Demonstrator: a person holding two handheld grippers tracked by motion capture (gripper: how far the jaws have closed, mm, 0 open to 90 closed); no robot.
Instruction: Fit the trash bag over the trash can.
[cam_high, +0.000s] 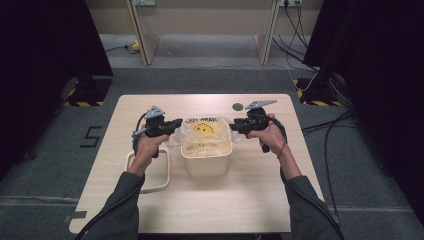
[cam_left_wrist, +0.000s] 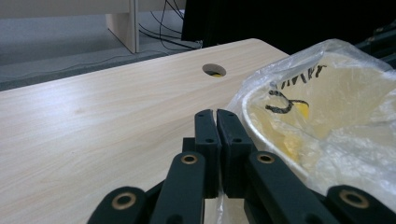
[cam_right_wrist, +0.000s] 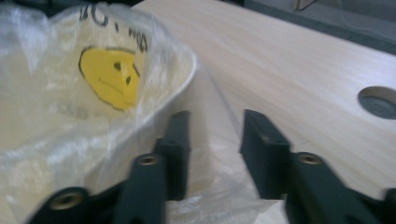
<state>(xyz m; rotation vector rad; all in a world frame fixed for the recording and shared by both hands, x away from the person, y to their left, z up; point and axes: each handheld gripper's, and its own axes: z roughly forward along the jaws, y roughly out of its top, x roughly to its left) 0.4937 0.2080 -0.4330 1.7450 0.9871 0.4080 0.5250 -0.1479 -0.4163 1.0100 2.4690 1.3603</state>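
A cream plastic bin (cam_high: 206, 159) stands upright near the middle of the tabletop (cam_high: 250, 200), its open mouth facing up, lined with a clear plastic bag (cam_high: 202, 132) whose loose rim spills over the bin's edge on both sides. The bag bears a yellow face drawing (cam_right_wrist: 109, 77) and dark lettering on the wall toward the far edge; inside the bin nothing but the crumpled liner can be made out. Just beside the bin, toward the near left corner, a cream rounded frame (cam_high: 162, 175) lies flat on the wood, partly under the person's left forearm. A round cable hole (cam_high: 238, 106) sits near the far edge, a little right of centre, well clear of the bin. The left gripper (cam_high: 172, 125) reaches in level from the left side of the bin, pointing across the table toward the other gripper; in the left gripper view its jaws are pressed together with a fold of the bag's film between them at the bin's rim. The right gripper (cam_high: 234, 125) comes in level from the right side, facing the left one; in the right gripper view its jaws stand apart with bag film and the bin's edge lying between them, the pads not pressing on it.
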